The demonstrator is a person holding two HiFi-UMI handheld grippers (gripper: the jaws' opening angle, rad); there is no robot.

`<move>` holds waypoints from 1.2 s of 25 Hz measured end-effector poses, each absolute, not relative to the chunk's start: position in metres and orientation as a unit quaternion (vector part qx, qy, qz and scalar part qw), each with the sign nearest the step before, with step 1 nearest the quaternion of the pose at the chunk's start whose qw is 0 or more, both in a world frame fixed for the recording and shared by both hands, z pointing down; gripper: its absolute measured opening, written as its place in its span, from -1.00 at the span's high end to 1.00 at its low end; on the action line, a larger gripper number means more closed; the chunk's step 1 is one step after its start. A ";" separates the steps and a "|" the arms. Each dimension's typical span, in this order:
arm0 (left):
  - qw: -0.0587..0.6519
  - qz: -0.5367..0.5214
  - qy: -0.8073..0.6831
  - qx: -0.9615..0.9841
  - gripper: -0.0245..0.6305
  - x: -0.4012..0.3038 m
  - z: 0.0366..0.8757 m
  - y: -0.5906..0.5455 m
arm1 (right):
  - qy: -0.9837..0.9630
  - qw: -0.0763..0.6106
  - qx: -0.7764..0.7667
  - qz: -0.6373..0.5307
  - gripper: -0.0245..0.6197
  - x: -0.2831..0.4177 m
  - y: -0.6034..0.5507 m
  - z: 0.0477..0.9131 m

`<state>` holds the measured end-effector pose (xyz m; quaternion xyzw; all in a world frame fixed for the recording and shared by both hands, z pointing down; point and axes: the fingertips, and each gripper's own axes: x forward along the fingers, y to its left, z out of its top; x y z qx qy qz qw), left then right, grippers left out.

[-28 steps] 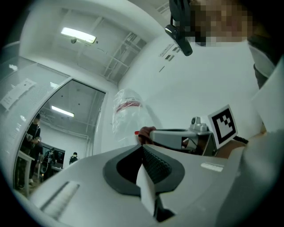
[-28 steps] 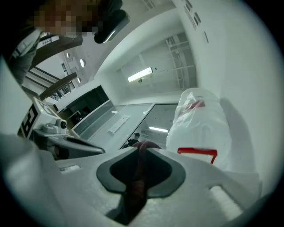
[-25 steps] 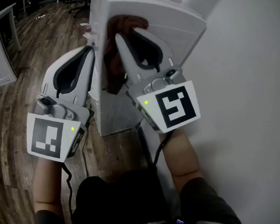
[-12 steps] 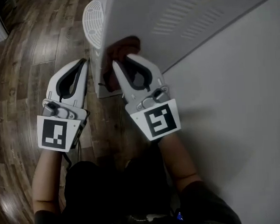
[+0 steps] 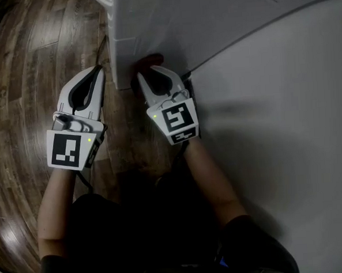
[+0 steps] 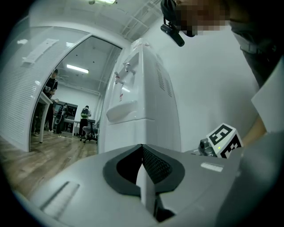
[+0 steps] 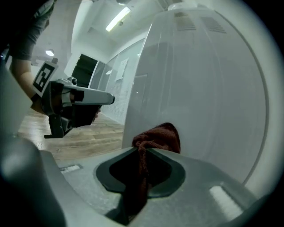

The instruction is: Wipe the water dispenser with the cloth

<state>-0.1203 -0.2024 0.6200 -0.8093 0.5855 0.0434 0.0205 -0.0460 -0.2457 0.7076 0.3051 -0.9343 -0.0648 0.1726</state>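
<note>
The white water dispenser (image 5: 170, 23) stands against the wall, seen from above; it also rises ahead in the left gripper view (image 6: 137, 106) and fills the right gripper view (image 7: 199, 88). My right gripper (image 5: 148, 71) is shut on a dark red cloth (image 7: 155, 137), which presses against the dispenser's lower side panel; the cloth (image 5: 149, 61) peeks out past the tips in the head view. My left gripper (image 5: 93, 74) hangs beside it to the left, near the dispenser's bottom corner, jaws shut and empty (image 6: 143, 177).
Wood-plank floor (image 5: 23, 84) lies to the left. A pale wall (image 5: 286, 126) runs close on the right. A dark cord (image 5: 99, 51) trails by the dispenser's base. Through a doorway, people and office chairs (image 6: 84, 122) stand far off.
Both grippers have dropped down the dispenser's side from near the top to its base. The cloth has stayed in the right gripper throughout.
</note>
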 end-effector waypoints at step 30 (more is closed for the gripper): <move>-0.019 0.016 0.616 -0.787 0.86 -0.134 0.420 -0.157 | -0.936 0.213 0.281 0.002 0.78 -0.039 -0.163 0.522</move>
